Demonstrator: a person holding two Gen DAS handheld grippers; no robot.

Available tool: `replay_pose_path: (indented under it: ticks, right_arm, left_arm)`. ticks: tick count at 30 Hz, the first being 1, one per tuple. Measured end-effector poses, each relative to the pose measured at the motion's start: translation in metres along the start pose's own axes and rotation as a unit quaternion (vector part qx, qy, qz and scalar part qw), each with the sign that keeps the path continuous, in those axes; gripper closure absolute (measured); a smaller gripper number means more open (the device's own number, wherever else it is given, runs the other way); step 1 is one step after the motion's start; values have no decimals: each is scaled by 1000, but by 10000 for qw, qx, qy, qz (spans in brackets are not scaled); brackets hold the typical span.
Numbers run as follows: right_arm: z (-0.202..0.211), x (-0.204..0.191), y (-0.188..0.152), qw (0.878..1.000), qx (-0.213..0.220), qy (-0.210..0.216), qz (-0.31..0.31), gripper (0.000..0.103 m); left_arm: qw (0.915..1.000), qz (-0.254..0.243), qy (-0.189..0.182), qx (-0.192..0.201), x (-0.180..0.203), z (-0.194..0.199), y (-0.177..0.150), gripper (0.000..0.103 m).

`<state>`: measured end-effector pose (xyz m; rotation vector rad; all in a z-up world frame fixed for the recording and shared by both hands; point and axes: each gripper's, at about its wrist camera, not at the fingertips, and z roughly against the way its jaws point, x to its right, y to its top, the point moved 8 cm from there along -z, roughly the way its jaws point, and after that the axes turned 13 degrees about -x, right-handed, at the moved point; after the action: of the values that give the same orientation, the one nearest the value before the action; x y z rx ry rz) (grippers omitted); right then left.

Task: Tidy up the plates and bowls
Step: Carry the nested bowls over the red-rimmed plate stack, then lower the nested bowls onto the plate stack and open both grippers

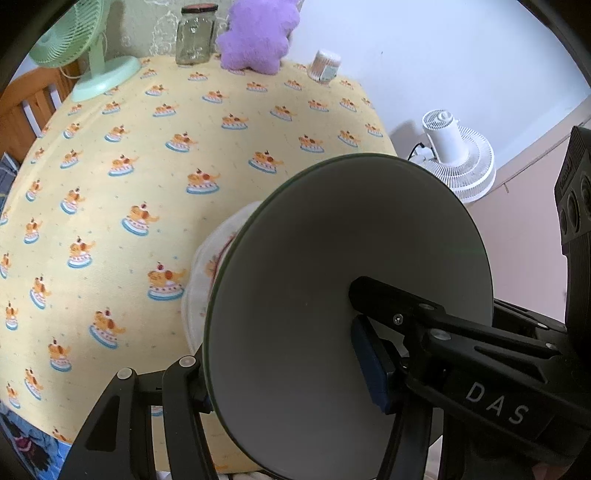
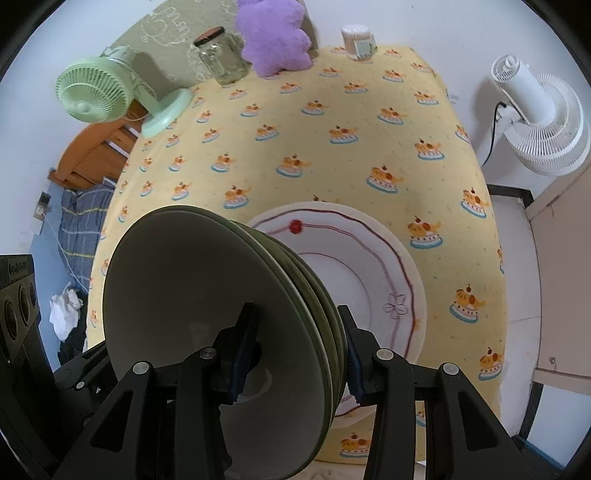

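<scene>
Stacked green bowls, clamped by both the right gripper and "DAS"-marked left gripper, hide part of the white plate on the bench.

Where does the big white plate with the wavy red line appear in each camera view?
Left wrist: the big white plate with the wavy red line shows only as a sliver at centre, behind the held green-rimmed dishes.
Right wrist: lower centre-right, flat on the tablecloth.
Shared landmark: purple plush toy.
</scene>
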<state>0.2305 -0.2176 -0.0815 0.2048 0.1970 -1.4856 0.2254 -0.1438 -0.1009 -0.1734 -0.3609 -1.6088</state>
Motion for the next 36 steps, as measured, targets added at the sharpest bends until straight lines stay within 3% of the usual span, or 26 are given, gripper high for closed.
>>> replay_pose_path:
  ticks: [14,34,36]
  right_arm:
    - [-23,29,14,9991,-392,-69,-176,57]
    - [-22,40,13,9989,-360,-140,-273,55]
    - [-23,35,13,9991,-369,-121,-143,45]
  left_arm:
    - [9993,98,-89,-338,10,-36,16,43]
    - [9993,-18,-94,-355,19,-42,18,39]
    - [9994,-37,-33,-342,20,-42,17,38]
